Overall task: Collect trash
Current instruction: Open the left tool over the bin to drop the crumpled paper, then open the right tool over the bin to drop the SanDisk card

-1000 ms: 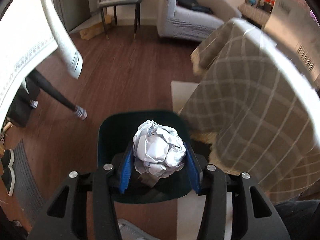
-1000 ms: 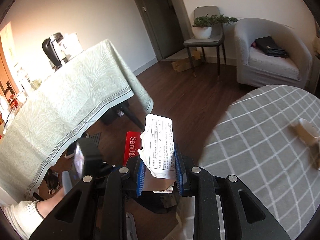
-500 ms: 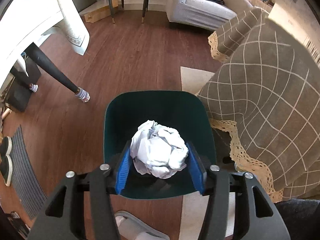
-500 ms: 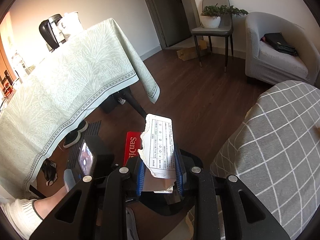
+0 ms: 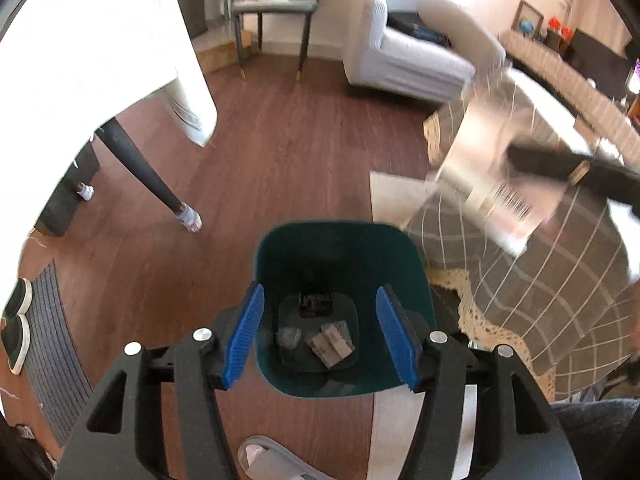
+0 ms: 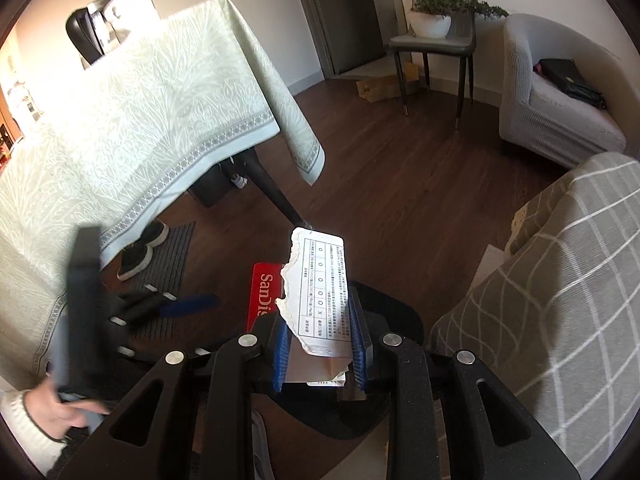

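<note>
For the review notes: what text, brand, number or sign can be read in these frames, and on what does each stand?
"SanDis", rest hidden: red card behind the torn paper held in the right gripper.
Torn paper: table of circles and one "x"; its fine print is too small to read.
Barcode on the blurred packaging in the left wrist view: unreadable.
Scraps in the bin: no readable text.

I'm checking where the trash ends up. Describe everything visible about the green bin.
The green bin is a dark teal, plastic-looking tub with a rounded-square rim. It stands upright and lidless on the wooden floor, beside the checked cloth. At its bottom lie a crumpled paper ball, torn cardboard and a dark scrap.
</note>
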A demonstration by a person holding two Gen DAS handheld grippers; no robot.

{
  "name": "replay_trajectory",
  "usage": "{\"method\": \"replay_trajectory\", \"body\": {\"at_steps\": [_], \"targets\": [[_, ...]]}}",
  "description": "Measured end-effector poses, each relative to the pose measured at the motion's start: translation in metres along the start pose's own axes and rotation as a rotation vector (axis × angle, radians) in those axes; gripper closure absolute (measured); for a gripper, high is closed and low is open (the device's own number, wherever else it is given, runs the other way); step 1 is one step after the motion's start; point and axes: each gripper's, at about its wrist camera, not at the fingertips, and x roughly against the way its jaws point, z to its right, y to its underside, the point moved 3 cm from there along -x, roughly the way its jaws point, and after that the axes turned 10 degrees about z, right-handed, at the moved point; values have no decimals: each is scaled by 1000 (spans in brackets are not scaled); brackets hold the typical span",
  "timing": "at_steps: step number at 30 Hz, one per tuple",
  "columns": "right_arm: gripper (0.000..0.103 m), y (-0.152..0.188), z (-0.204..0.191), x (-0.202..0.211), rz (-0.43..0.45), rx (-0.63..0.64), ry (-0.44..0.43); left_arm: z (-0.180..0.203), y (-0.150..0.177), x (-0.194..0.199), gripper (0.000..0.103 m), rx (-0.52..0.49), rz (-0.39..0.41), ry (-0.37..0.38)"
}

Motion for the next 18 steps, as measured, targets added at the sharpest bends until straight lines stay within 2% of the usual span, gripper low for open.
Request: {"method": "replay_trajectory", "body": {"at_steps": [8,18], "targets": [[78,25,-10,-42,-93,14,19,-14,-28,44,51,51,102,14],[78,57,-6,-76,-182,23,55,0,-60,91,56,50,212,55]]}}
